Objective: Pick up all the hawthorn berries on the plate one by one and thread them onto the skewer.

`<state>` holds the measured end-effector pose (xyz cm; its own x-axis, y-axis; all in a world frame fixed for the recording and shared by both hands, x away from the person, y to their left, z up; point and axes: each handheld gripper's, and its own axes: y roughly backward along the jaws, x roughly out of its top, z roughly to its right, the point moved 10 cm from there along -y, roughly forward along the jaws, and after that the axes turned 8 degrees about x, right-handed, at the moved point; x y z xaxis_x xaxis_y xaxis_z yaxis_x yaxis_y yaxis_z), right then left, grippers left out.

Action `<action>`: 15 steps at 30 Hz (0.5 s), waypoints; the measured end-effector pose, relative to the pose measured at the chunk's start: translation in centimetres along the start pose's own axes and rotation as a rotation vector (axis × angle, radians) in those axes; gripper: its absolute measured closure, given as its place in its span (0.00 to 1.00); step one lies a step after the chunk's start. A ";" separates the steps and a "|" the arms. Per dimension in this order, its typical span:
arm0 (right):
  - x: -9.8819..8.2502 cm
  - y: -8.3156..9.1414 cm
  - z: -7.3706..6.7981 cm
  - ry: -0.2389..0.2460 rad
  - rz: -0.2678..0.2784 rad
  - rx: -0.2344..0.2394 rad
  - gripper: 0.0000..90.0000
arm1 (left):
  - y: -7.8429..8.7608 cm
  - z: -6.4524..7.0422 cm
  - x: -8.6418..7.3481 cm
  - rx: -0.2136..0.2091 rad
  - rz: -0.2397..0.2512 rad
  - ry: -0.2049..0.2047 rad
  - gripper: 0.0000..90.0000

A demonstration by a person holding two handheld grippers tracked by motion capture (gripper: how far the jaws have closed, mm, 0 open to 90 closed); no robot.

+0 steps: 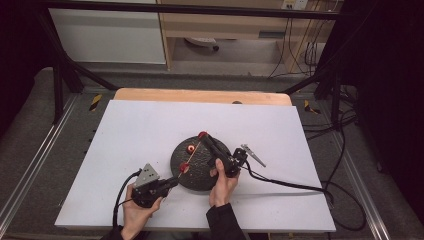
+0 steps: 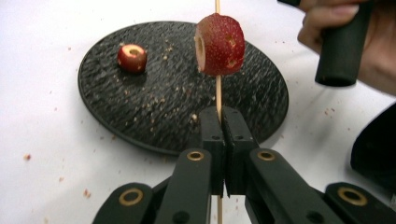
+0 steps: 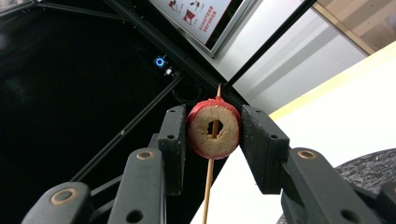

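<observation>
Thin wooden skewer slants over round black textured plate, long axis running from clenched left gripper at its butt up and away to pointed tip. Right gripper grasps red cored fruit slice threaded near tip; second slice sits midway.

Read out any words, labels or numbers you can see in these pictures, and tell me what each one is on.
No text can be read.
Poster behind the frame, in the right gripper view: red pictures and small print, too blurred to read.
Yellow-and-black hazard stickers on the floor rails, in the high view: stripes only, no words.
</observation>
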<state>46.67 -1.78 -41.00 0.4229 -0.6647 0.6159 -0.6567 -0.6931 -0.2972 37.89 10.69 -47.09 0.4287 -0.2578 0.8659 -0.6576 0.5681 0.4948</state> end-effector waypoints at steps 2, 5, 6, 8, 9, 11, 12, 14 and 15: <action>-0.2 0.1 -0.1 0.005 -0.006 0.002 0.69 | -0.2 0.1 0.4 0.000 0.002 -0.008 0.98; -0.5 0.3 -0.2 0.013 -0.015 0.004 0.69 | -0.7 0.3 1.0 -0.004 0.005 -0.015 0.98; -0.5 0.3 -0.2 0.014 -0.017 0.003 0.69 | -0.8 0.3 1.2 -0.002 0.005 -0.019 0.98; -0.6 0.4 -0.3 0.021 -0.020 0.007 0.69 | -0.9 0.3 1.5 -0.008 0.006 -0.019 0.98; -0.7 0.5 -0.4 0.023 -0.020 0.009 0.69 | -1.0 0.3 1.7 -0.009 0.007 -0.018 0.98; -0.9 0.6 -0.5 0.025 -0.027 0.010 0.69 | -1.1 0.3 2.1 -0.011 0.011 -0.019 0.98; -1.0 0.6 -0.5 0.026 -0.031 0.011 0.69 | -1.2 0.3 2.3 -0.011 0.012 -0.021 0.98; -1.2 0.8 -0.5 0.029 -0.037 0.012 0.69 | -1.3 0.3 2.7 -0.014 0.011 -0.022 0.98; -1.4 0.8 -0.6 0.027 -0.041 0.014 0.69 | -1.4 0.4 2.9 -0.015 0.010 -0.024 0.98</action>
<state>45.19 -1.28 -41.68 0.4317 -0.6282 0.6473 -0.6308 -0.7232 -0.2812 39.85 8.85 -45.26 0.4070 -0.2710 0.8723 -0.6525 0.5821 0.4853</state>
